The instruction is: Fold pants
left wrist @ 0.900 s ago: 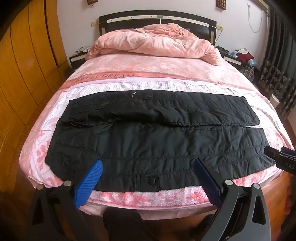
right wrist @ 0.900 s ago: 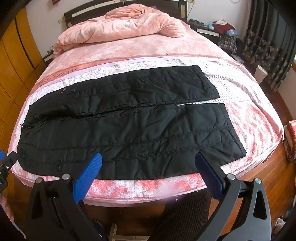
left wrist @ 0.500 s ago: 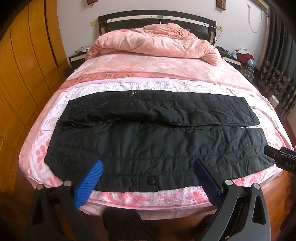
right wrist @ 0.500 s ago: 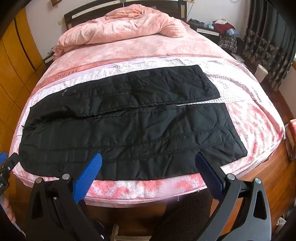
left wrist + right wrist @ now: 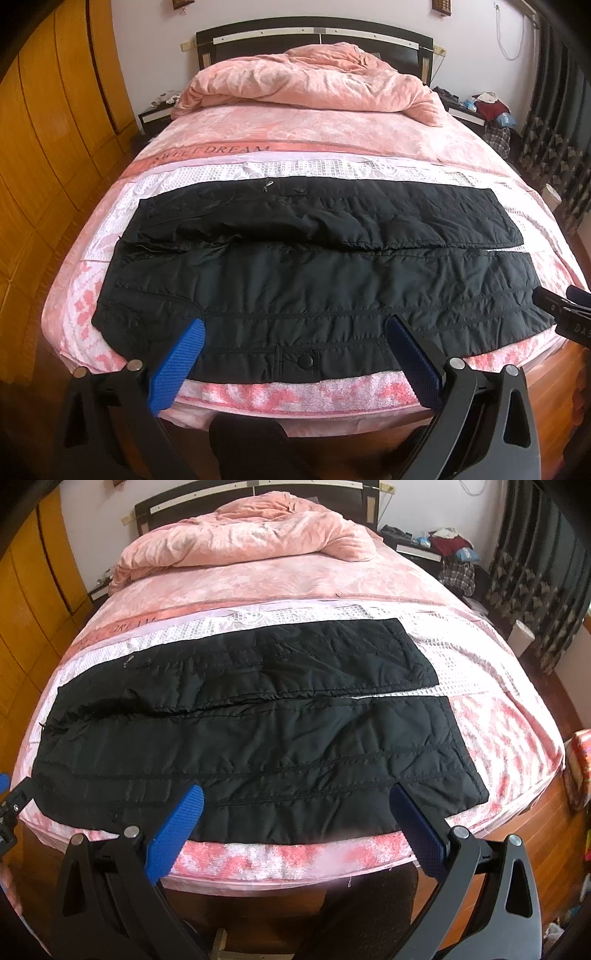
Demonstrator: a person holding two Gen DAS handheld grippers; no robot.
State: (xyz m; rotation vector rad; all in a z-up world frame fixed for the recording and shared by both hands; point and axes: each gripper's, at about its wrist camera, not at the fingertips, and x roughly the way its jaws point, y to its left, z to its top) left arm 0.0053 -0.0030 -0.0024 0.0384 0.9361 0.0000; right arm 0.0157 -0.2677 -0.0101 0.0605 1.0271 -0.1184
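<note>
The black quilted padded pants (image 5: 325,273) lie spread flat across the foot of the pink patterned bed (image 5: 295,397), waist end to the left, cuffs to the right, both legs side by side with a narrow gap opening between them toward the cuffs. The near leg's edge runs just inside the mattress edge.

The left gripper (image 5: 295,354), black-framed with blue ribbed pads, hangs over the near waist section with its jaws spread wide and nothing between them. The right gripper (image 5: 295,823) hangs over the near leg toward the cuff, likewise spread and empty. No fold appears begun.

Risks noted:
- The padded fabric is thick and looks slippery; a shallow pinch at the near edge may catch only the top layer, so the leg separates or slides out when lifted.
- The near edge lies close to the mattress edge; a pad driven too low may grab the pink bedcover (image 5: 280,860) along with the pants.
- Uneven lifting by the two hands would skew the fold, leaving the legs misaligned.
- The rumpled crotch area (image 5: 173,240) at the left may bunch under the folded layer.
</note>
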